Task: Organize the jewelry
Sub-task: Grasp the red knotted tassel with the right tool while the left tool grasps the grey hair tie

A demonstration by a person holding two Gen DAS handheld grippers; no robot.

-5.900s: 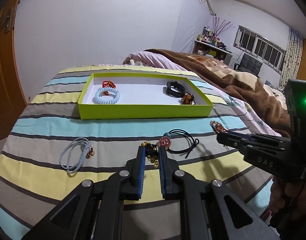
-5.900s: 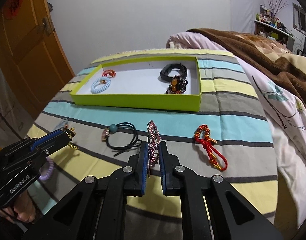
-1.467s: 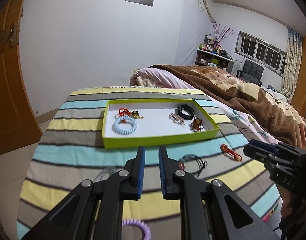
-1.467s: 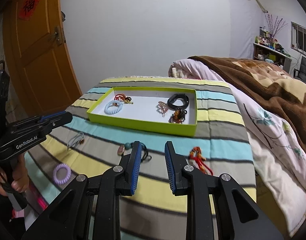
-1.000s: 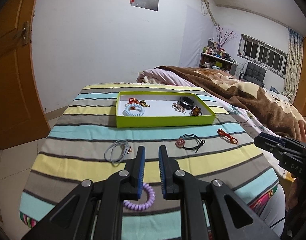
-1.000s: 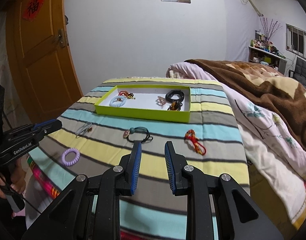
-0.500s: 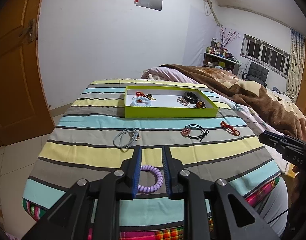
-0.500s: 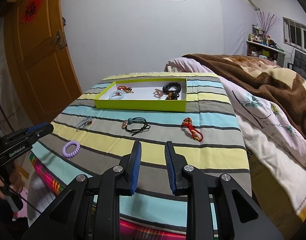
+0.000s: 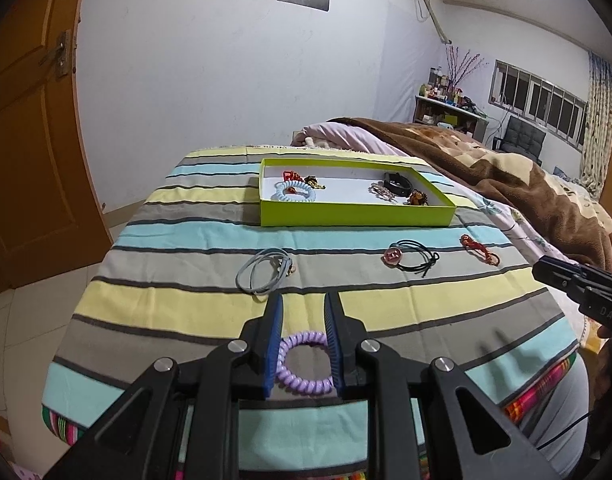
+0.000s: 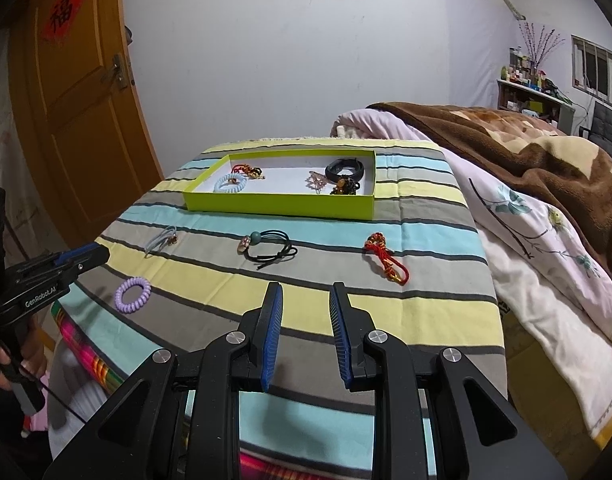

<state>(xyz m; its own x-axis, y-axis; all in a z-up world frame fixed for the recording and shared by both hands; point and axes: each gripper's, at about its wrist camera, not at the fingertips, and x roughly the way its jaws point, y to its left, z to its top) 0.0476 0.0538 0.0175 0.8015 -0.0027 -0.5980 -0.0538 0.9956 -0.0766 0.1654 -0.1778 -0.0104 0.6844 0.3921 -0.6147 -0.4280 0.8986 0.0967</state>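
A lime green tray (image 9: 354,214) (image 10: 277,203) sits at the far side of the striped table and holds several pieces of jewelry. On the cloth lie a purple coil tie (image 9: 303,364) (image 10: 133,289), a grey hair tie (image 9: 263,265) (image 10: 160,241), a black tie with beads (image 9: 412,255) (image 10: 267,249) and a red knotted bracelet (image 9: 480,249) (image 10: 386,262). My left gripper (image 9: 303,312) is open and hovers above the purple coil tie near the front edge. My right gripper (image 10: 306,304) is open and empty above the front right of the table.
A bed with a brown blanket (image 10: 526,152) stands to the right of the table. An orange door (image 10: 77,112) is at the left. The table's front edge (image 9: 306,444) is close below both grippers.
Both grippers have pulled back from the tray toward the front edge. The left gripper has opened a little wider, with the purple coil tie now showing between its fingers.
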